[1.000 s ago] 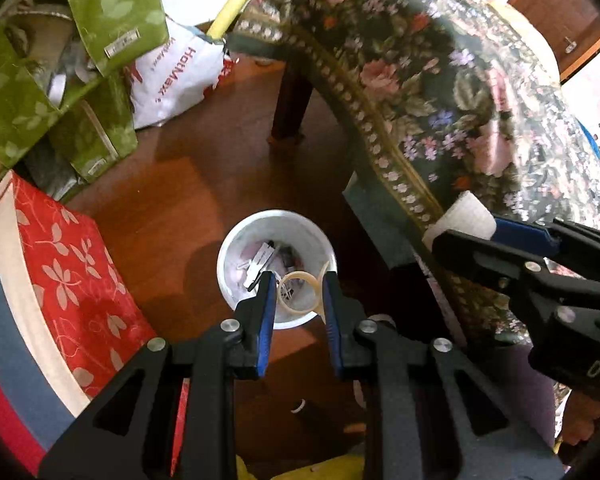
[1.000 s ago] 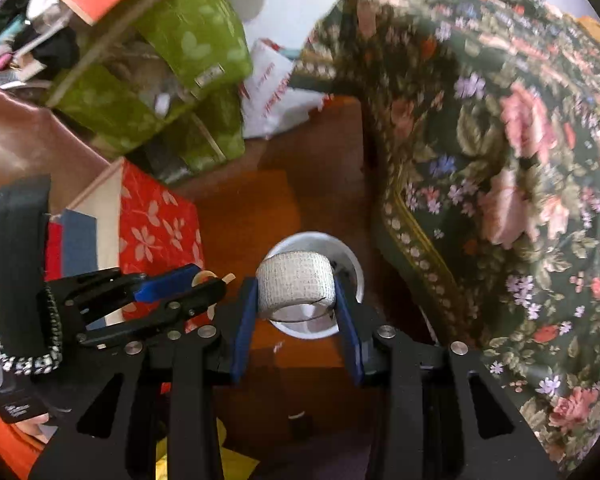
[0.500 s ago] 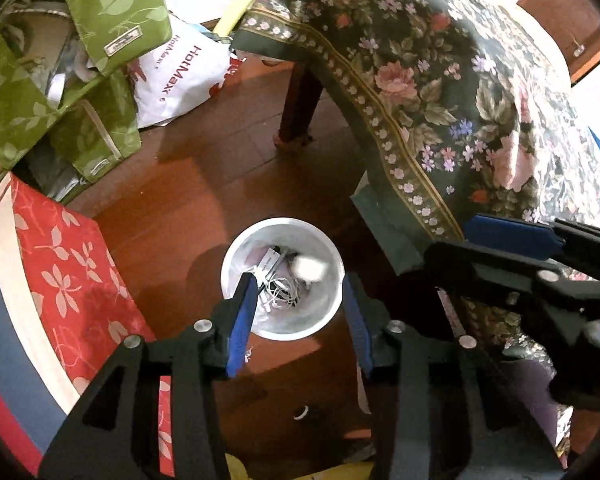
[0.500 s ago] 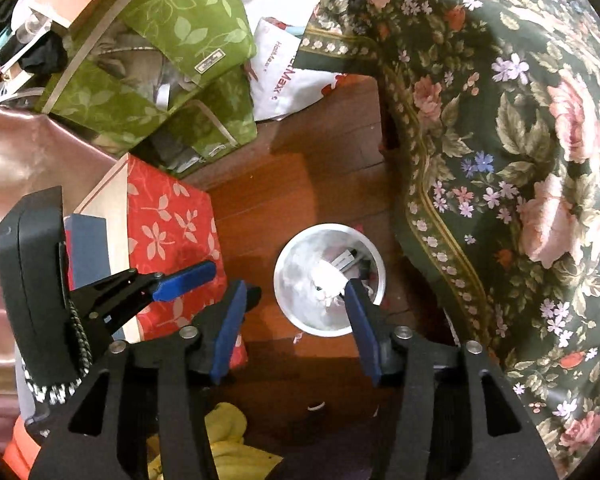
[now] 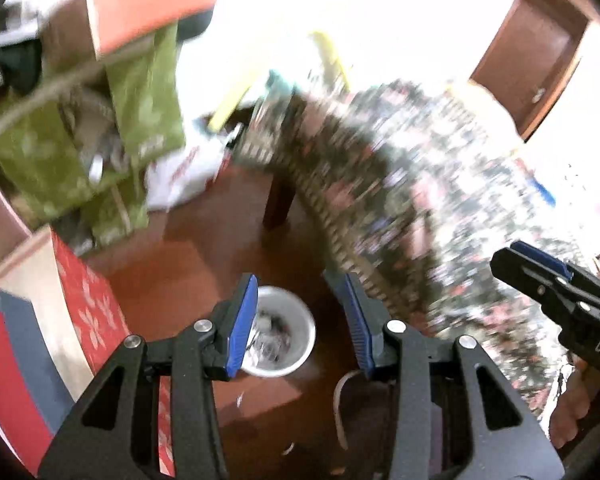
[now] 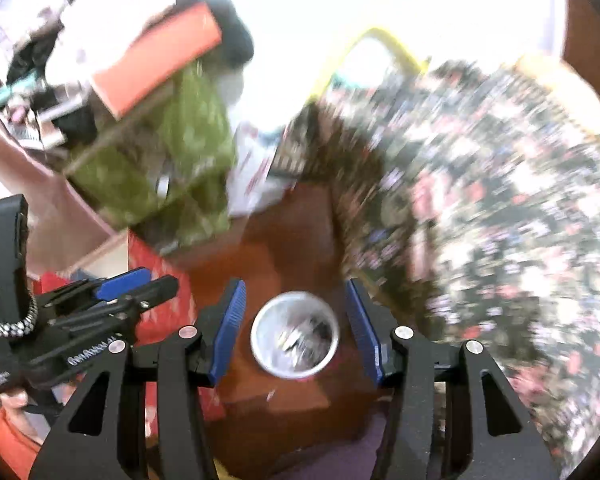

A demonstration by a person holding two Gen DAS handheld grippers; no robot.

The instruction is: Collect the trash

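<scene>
Now both grippers hang empty over the small white round trash bin (image 6: 295, 334) at lower centre, which stands on the red-brown wooden floor (image 5: 204, 264); the left gripper (image 5: 296, 330) has spread its blue-padded fingers (image 5: 242, 320) wide, and the right gripper (image 6: 296, 330) is wide too; the white tape roll it gripped a second ago is gone, presumably dropped in; both views have blurred, so more trash likely awaits on the floral-clothed counter (image 6: 500, 220).

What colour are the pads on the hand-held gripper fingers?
Blue pads on black fingers, clearest in the right wrist view.
</scene>
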